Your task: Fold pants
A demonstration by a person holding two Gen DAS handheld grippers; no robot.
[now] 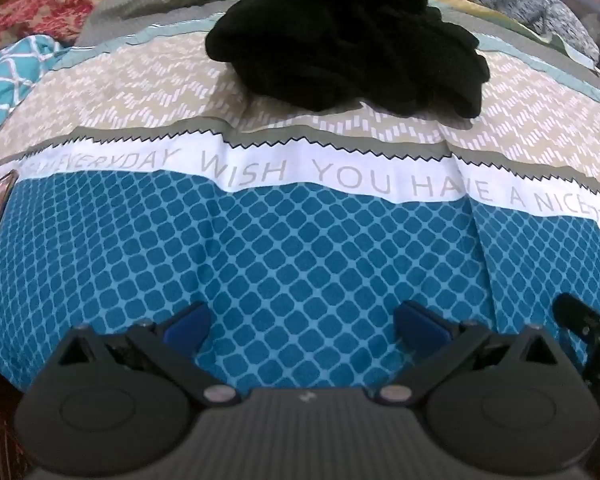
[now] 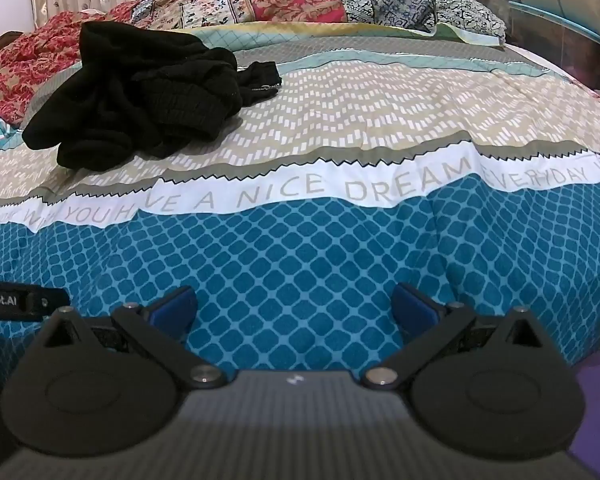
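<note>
Two tools, left (image 1: 302,326) and right (image 2: 294,308), hang with jaws apart above the near bed (image 2: 340,264); crumpled black pants (image 2: 140,96) lie far off, untouched.

Both wrist views sit low at the bed's (image 1: 300,240) near edge, facing across it; both share the lettered bedspread band (image 2: 300,196) and black pants (image 1: 340,40), farther off.
</note>
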